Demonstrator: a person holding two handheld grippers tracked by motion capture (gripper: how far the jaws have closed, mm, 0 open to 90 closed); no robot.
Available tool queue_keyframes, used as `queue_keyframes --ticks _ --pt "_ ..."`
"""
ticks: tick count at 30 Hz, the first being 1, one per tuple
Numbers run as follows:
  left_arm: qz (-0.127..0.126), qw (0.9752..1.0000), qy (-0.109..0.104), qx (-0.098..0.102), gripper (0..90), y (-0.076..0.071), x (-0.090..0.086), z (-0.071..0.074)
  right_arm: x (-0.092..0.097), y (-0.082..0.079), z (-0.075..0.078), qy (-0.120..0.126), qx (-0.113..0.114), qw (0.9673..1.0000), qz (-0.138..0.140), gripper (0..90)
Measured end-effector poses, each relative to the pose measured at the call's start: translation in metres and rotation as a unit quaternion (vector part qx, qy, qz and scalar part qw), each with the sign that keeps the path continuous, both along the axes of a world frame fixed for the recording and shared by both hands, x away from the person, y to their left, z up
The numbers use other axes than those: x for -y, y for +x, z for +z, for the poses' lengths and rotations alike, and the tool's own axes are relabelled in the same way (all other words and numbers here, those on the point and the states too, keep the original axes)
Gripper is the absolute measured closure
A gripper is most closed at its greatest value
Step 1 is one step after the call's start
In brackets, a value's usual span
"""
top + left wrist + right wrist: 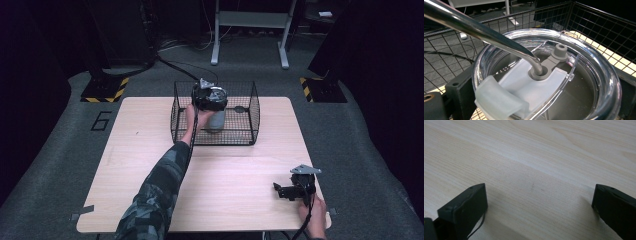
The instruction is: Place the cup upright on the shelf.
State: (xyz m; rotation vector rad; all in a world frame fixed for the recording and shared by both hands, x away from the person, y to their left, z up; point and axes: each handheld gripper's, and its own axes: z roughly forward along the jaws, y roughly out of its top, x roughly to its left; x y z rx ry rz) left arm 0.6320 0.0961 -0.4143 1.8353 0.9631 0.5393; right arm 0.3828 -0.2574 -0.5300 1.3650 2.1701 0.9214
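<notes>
In the high view, the left gripper reaches into a black wire basket at the far middle of the wooden table and sits over a grey tumbler that stands inside the basket. The right gripper rests on the table at the near right corner, well apart from the basket. In the left gripper view, the tumbler's clear lid is close up, with a metal straw going through its grey seal; black jaws flank the tumbler on both sides, touching it, so this gripper grips the tumbler. In the right gripper view, the jaws stand wide apart over bare table, holding nothing.
</notes>
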Motion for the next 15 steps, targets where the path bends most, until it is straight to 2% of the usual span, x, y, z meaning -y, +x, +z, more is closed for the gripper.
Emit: queue_keyframes --ticks 6,10,15 --pt "-0.011 0.9999 0.008 0.008 3.7 -0.006 0.0005 -0.0022 -0.0001 -0.0001 -0.0001 0.0 0.0 1.0 0.0 0.0" --pt "-0.017 0.9998 0.006 0.005 3.6 -0.0066 -0.0042 -0.0027 -0.0001 -0.0001 -0.0001 0.0 0.0 1.0 0.0 0.0" --pt "-0.018 0.9997 0.017 0.004 3.5 -0.0098 -0.0009 -0.0001 -0.0002 -0.0002 0.0 0.001 -0.001 1.0 -0.001 0.0"
